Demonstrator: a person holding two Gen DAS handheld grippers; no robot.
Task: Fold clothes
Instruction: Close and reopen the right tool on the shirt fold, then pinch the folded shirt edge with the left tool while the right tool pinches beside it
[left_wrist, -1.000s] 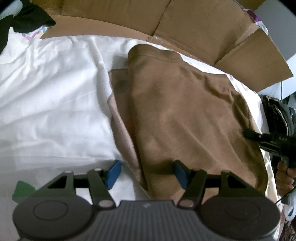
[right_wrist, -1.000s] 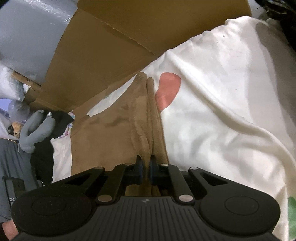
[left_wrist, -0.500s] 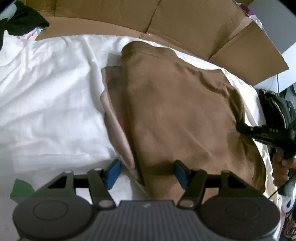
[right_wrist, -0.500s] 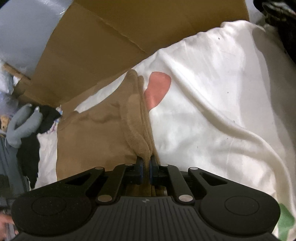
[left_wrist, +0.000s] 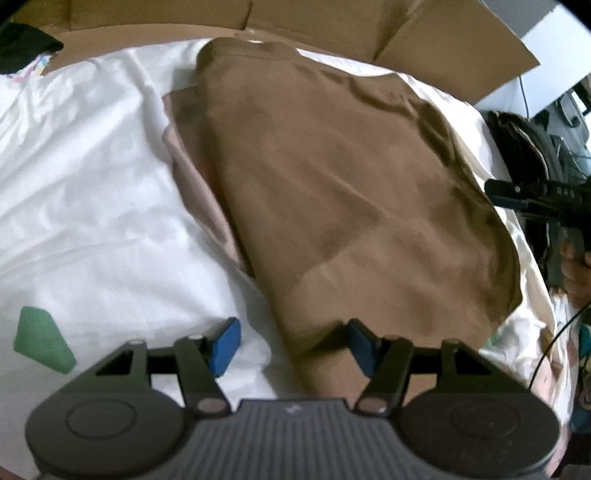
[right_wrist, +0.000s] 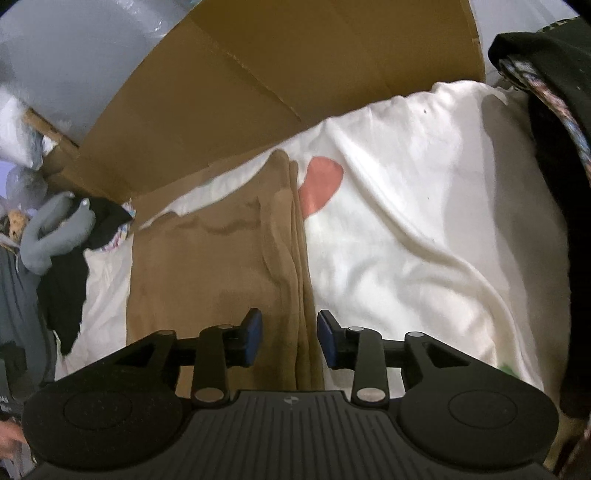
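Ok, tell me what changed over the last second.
The right gripper let go: its jaws, shut on the brown garment's folded edge a second ago, have just been opening, and the edge now lies loose between them. The left gripper stayed open over the garment's near corner. The garment stays folded on the white sheet.

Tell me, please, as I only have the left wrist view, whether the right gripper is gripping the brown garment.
Observer: No. The right gripper has just been opening its jaws. The folded edge of the brown garment lies between them, unpinched.
Operator: What lies beyond that edge?
Observer: A coral patch on the white sheet, beside the garment's far corner.
Operator: Is there anything on the garment's other side?
Observer: A grey soft toy, lying against dark clothing.
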